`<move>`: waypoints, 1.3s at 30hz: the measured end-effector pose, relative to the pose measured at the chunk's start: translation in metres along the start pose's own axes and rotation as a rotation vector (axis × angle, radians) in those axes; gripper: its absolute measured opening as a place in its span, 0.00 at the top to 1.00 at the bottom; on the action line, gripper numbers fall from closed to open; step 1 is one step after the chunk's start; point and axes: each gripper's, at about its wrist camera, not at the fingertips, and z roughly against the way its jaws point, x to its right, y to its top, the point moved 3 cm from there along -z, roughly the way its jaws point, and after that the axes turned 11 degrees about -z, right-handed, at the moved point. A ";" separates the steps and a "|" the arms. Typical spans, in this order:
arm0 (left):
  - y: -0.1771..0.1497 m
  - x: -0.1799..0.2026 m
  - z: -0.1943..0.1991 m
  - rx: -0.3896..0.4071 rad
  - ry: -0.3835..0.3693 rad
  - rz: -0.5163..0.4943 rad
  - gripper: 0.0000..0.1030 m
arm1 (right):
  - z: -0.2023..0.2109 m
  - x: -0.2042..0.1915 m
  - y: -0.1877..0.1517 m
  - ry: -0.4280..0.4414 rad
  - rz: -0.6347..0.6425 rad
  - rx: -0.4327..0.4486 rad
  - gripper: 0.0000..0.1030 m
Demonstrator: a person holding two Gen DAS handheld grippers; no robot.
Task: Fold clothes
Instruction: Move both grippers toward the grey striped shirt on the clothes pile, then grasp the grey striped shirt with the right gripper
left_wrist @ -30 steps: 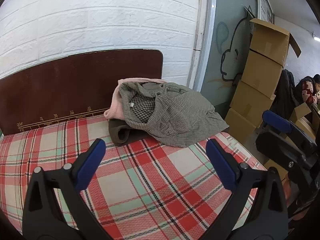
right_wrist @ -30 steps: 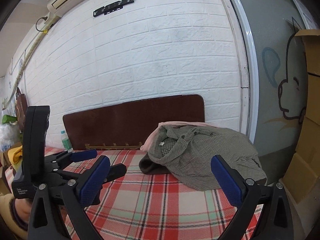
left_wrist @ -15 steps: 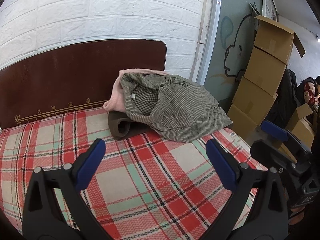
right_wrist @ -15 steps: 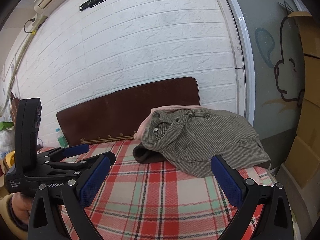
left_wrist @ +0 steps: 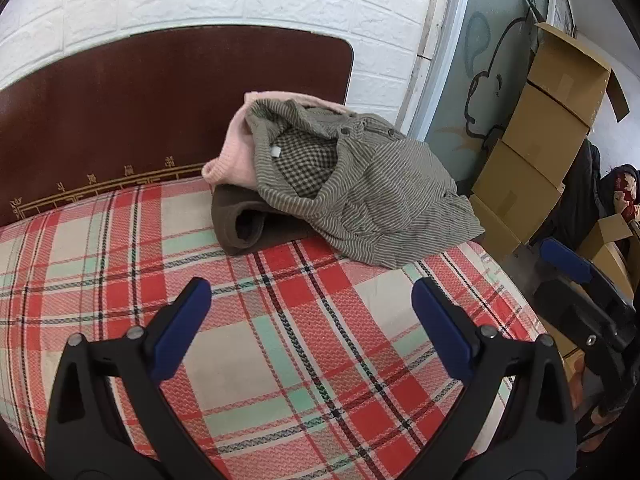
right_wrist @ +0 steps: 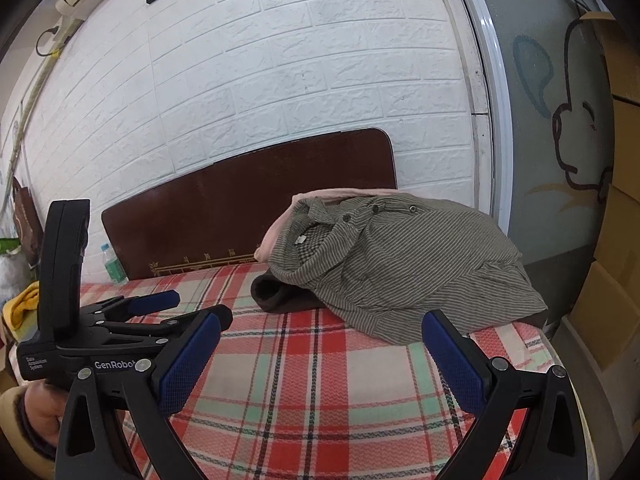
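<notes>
A pile of clothes lies at the far right corner of a bed with a red plaid sheet (left_wrist: 280, 344). On top is a grey striped shirt (left_wrist: 384, 200), also in the right wrist view (right_wrist: 400, 264). Under it are a pink garment (left_wrist: 236, 152) and a brown garment (left_wrist: 244, 228). My left gripper (left_wrist: 312, 328) is open and empty above the sheet, short of the pile. My right gripper (right_wrist: 320, 364) is open and empty, also short of the pile. The left gripper shows in the right wrist view (right_wrist: 160, 312), at the left.
A dark brown headboard (left_wrist: 120, 120) stands against a white brick wall (right_wrist: 280, 80). Stacked cardboard boxes (left_wrist: 540, 148) stand right of the bed. A plastic bottle (right_wrist: 114, 266) stands at the headboard's left end. The bed's right edge (right_wrist: 560, 364) is near the pile.
Both grippers have moved forward toward the pile and tilted down; the clothes look larger and nearer. Both stay open. The clothes have not moved.
</notes>
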 end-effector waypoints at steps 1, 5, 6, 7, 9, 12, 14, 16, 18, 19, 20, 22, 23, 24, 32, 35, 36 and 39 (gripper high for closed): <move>-0.001 -0.001 -0.008 -0.012 -0.007 0.004 0.02 | -0.003 0.002 0.000 0.000 -0.004 -0.005 0.00; -0.004 -0.003 -0.045 -0.078 -0.041 0.030 0.02 | -0.014 0.011 -0.003 -0.004 -0.020 -0.022 0.00; -0.003 -0.004 -0.055 -0.087 -0.052 0.036 0.02 | -0.017 0.013 -0.004 -0.005 -0.025 -0.026 0.00; -0.004 -0.006 -0.063 -0.099 -0.055 0.049 0.02 | -0.019 0.015 -0.005 -0.007 -0.029 -0.030 0.00; -0.006 -0.013 -0.073 -0.110 -0.054 0.075 0.02 | -0.028 0.018 -0.009 -0.002 -0.023 -0.043 0.00; -0.012 -0.025 -0.076 -0.093 -0.034 0.106 0.02 | -0.051 0.019 -0.014 -0.029 0.019 -0.077 0.00; -0.017 -0.033 -0.069 -0.071 0.017 0.090 0.02 | -0.071 0.017 -0.016 -0.050 0.064 -0.098 0.00; -0.020 -0.041 -0.065 -0.053 0.059 0.093 0.02 | -0.096 0.013 -0.018 -0.061 0.102 -0.125 0.00; -0.022 -0.053 -0.062 -0.049 0.091 0.112 0.02 | -0.122 0.006 -0.020 -0.067 0.146 -0.141 0.00; -0.022 -0.059 -0.060 -0.042 0.109 0.116 0.02 | -0.135 0.002 -0.021 -0.069 0.175 -0.145 0.01; -0.023 -0.064 -0.058 -0.036 0.126 0.121 0.02 | -0.148 -0.002 -0.023 -0.078 0.200 -0.150 0.01; -0.024 -0.073 -0.057 -0.039 0.131 0.131 0.02 | -0.172 -0.009 -0.024 -0.106 0.246 -0.148 0.07; -0.025 -0.078 -0.056 -0.041 0.129 0.138 0.02 | -0.183 -0.013 -0.025 -0.124 0.267 -0.139 0.08; -0.025 -0.082 -0.055 -0.044 0.127 0.145 0.02 | -0.194 -0.016 -0.025 -0.142 0.288 -0.130 0.09; -0.030 -0.095 -0.055 -0.041 0.091 0.151 0.02 | -0.191 0.008 0.008 -0.089 0.087 -0.061 0.92; -0.029 -0.092 -0.056 -0.039 0.067 0.143 0.02 | -0.156 0.021 0.031 -0.013 0.029 -0.003 0.92; -0.028 -0.090 -0.056 -0.036 0.059 0.141 0.02 | -0.144 0.029 0.042 0.011 -0.015 0.016 0.93; -0.026 -0.084 -0.054 -0.023 0.030 0.134 0.02 | -0.112 0.058 0.070 0.064 -0.143 0.083 0.93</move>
